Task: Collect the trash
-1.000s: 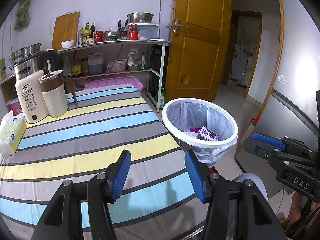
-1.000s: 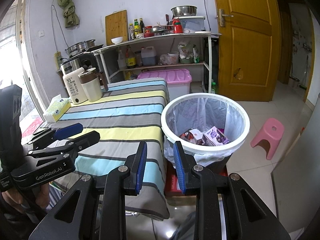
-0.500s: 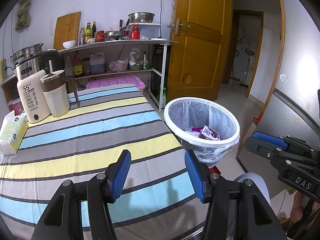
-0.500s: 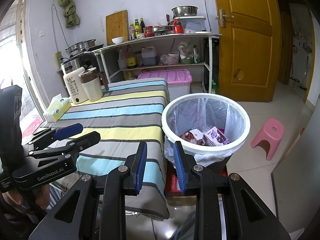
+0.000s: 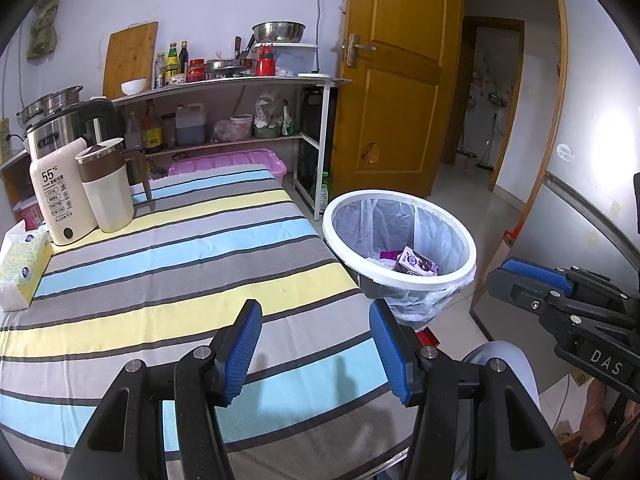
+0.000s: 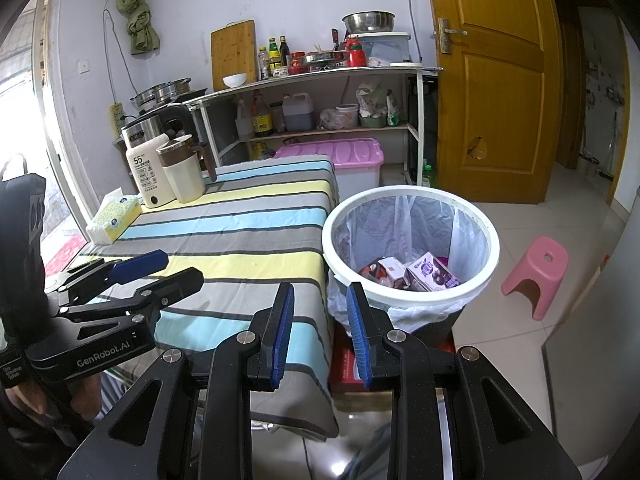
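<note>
Right wrist view: striped cloth-covered surface (image 6: 240, 232), then the round white-rimmed bin (image 6: 490, 256) with its crinkly plastic liner beside it, glossy cartons (image 6: 430, 276) inside. My left tongs (image 5: 316, 344) gape wide, right tongs (image 6: 320, 332) narrower, both empty.

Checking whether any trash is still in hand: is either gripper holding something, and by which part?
Nothing is held. The left gripper and the right gripper both stand open with only air between their blue pads; the cartons lie in the trash bin.
</note>
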`<control>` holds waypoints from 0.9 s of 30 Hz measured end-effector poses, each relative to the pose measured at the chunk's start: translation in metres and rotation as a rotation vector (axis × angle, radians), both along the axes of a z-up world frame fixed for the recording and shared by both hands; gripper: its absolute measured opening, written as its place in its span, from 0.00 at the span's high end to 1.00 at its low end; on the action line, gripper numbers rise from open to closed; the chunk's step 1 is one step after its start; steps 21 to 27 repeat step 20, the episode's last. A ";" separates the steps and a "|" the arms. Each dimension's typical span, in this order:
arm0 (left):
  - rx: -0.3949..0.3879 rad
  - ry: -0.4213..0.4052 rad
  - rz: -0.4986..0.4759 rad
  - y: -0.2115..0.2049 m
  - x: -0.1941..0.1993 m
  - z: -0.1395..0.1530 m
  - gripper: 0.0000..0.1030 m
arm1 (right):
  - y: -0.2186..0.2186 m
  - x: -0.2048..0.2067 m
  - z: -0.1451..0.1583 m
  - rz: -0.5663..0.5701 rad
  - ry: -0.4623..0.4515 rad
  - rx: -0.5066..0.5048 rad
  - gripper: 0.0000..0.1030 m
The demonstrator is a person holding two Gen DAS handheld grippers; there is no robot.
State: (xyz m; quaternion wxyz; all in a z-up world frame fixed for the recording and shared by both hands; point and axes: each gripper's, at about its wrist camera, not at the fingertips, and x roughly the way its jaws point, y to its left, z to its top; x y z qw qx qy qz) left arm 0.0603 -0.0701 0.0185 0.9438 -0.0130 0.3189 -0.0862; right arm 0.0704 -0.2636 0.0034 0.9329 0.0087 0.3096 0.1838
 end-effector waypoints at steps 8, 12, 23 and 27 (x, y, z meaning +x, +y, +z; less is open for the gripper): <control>0.002 0.001 0.001 -0.001 0.000 0.000 0.46 | 0.000 0.000 0.000 0.001 0.001 0.000 0.73; 0.000 -0.001 -0.001 0.000 0.000 -0.001 0.46 | 0.000 -0.001 0.000 0.000 -0.001 0.000 0.73; -0.003 0.004 -0.007 -0.001 -0.001 -0.001 0.46 | -0.001 0.000 0.000 0.001 0.000 0.000 0.73; -0.003 0.004 -0.007 -0.001 -0.001 -0.001 0.46 | -0.001 0.000 0.000 0.001 0.000 0.000 0.73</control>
